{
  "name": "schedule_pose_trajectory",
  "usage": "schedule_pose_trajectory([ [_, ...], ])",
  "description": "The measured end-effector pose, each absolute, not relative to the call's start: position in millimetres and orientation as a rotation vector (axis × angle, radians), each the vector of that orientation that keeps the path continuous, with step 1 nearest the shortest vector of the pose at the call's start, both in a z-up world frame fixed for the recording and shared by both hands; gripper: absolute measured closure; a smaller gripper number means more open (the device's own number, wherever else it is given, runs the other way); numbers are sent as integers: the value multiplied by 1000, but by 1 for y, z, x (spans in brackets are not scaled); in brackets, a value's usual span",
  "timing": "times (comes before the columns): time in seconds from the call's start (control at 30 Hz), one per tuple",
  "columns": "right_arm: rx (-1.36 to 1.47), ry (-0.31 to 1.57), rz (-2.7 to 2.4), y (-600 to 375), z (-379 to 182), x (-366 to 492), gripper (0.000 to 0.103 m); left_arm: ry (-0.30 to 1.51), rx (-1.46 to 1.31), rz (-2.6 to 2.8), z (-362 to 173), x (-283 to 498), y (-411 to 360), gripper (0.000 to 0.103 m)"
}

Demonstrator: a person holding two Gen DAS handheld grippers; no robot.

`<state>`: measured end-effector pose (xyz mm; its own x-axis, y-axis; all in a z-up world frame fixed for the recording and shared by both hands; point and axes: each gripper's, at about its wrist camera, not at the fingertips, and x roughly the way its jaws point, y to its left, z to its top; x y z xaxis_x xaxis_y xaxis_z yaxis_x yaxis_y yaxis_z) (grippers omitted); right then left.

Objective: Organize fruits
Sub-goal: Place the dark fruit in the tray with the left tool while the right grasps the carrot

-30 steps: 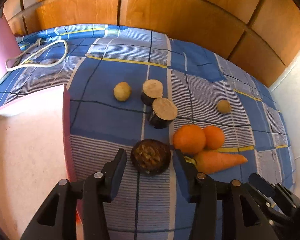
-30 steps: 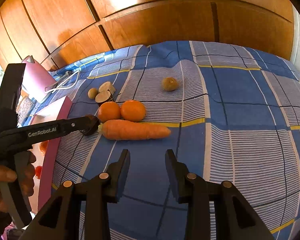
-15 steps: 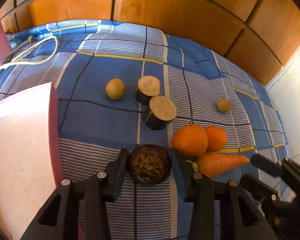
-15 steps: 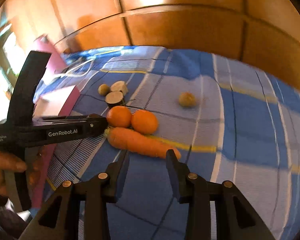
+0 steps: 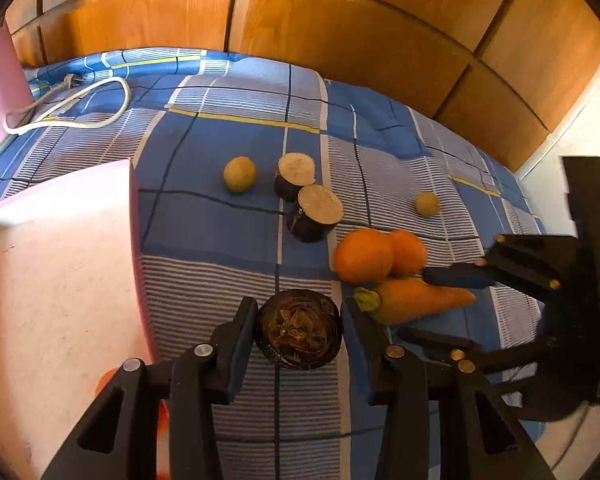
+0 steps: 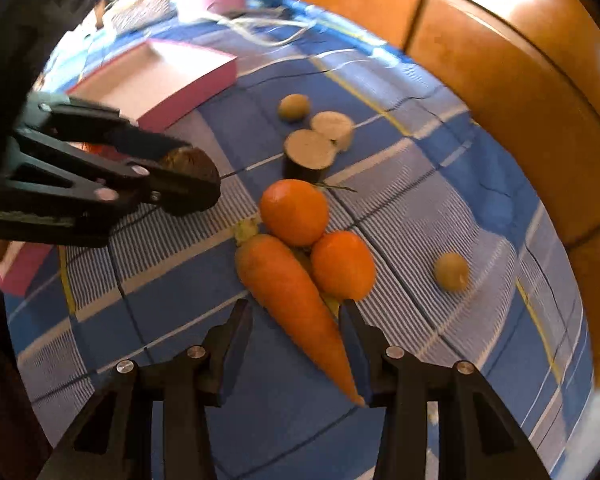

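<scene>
My left gripper has its fingers against both sides of a dark brown round fruit half on the blue checked cloth; the fruit also shows in the right wrist view. My right gripper is open with the carrot's thin end between its fingers. Two oranges lie against the carrot. Two cut dark-skinned pieces and two small tan round fruits lie farther back.
A pink box with a pale inside stands at my left, something orange low by it. A white cable lies at the back left. Wooden panels close the far side. A white wall is at right.
My left gripper has closed in around the dark fruit half. My right gripper has swung left and forward, and the carrot's tip now lies between its fingers.
</scene>
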<state>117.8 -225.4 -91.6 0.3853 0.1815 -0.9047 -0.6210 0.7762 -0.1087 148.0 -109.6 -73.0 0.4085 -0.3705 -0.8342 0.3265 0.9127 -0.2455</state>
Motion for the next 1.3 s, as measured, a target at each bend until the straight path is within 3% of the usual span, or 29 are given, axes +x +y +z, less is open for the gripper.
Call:
schedule_pose_trajectory([
  [0.43, -426, 1078, 525, -210, -92, 111, 71, 1024, -77, -449, -55, 126, -94, 60],
  [0.87, -5, 1052, 442, -227, -75, 50, 71, 914, -148, -267, -26, 97, -5, 60],
  [1.3, 158, 967, 499, -182, -42, 56, 71, 857, -163, -65, -26, 62, 63, 58],
])
